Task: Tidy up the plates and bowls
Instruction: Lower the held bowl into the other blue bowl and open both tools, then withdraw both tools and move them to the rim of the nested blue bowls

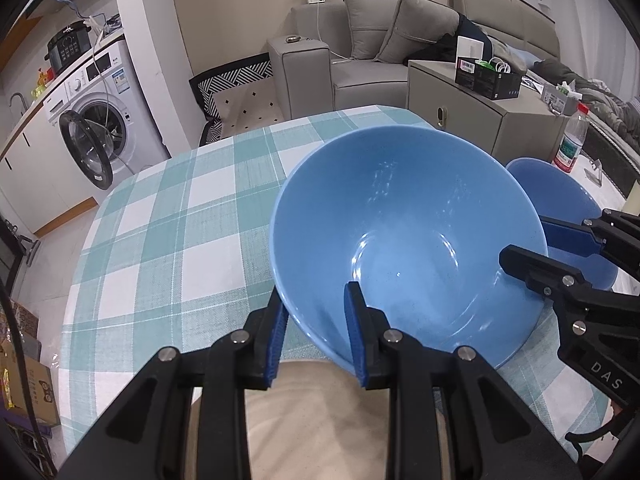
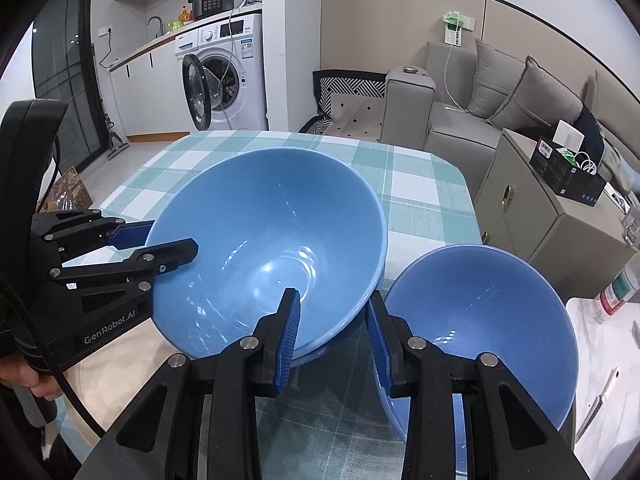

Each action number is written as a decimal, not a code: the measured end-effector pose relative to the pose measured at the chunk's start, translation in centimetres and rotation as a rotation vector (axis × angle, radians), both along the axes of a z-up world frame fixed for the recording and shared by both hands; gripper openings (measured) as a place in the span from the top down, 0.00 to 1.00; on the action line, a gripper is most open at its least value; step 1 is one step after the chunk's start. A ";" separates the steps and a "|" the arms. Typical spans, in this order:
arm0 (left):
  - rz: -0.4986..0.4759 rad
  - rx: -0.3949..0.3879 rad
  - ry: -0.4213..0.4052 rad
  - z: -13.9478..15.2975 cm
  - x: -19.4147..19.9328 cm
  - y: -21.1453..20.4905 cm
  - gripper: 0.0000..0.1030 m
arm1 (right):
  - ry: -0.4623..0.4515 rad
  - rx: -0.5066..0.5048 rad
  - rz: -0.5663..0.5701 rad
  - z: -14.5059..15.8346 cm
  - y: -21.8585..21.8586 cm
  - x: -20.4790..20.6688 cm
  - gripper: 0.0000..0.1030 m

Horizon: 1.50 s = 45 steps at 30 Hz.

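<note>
A large blue bowl [image 1: 408, 236] [image 2: 272, 248] is tilted over the checked tablecloth [image 1: 168, 232] [image 2: 420, 208]. My left gripper [image 1: 318, 336] [image 2: 168, 240] straddles its near rim, one finger inside and one outside. My right gripper [image 2: 334, 336] [image 1: 524, 244] straddles the opposite rim the same way. The jaws stand apart around the wall; how tightly they press is unclear. A smaller blue bowl [image 2: 480, 328] [image 1: 560, 200] stands just right of the large one. A beige plate [image 1: 320, 412] [image 2: 120, 376] lies under the large bowl at the table's near edge.
A plastic water bottle [image 1: 572, 140] and a grey cabinet [image 1: 472, 104] [image 2: 532, 208] stand to the right of the table. A sofa [image 1: 360, 52] is behind, and a washing machine [image 1: 92, 120] with its door open is at far left.
</note>
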<state>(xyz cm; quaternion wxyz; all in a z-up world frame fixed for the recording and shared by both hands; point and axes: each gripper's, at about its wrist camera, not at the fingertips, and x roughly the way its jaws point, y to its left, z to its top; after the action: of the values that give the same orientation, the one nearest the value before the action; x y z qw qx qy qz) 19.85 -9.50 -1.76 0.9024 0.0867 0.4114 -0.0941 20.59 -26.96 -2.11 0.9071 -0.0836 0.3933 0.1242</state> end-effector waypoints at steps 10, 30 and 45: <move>-0.004 -0.010 0.016 -0.4 0.1 0.2 0.66 | -0.021 -0.026 -0.011 -0.7 0.3 -0.2 0.66; -0.033 -0.045 -0.031 1.9 -1.2 0.1 0.34 | -0.154 0.134 -0.054 2.6 -4.0 -2.8 0.13; -0.060 -0.132 -0.092 4.0 -3.1 -1.3 0.01 | -0.206 0.184 -0.092 5.5 -8.4 -7.0 0.01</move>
<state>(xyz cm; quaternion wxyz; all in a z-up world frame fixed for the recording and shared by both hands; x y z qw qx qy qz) 16.74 -10.80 2.25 0.9209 0.0435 0.3597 -0.1439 13.57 -35.40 3.41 0.9513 0.0057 0.2884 0.1086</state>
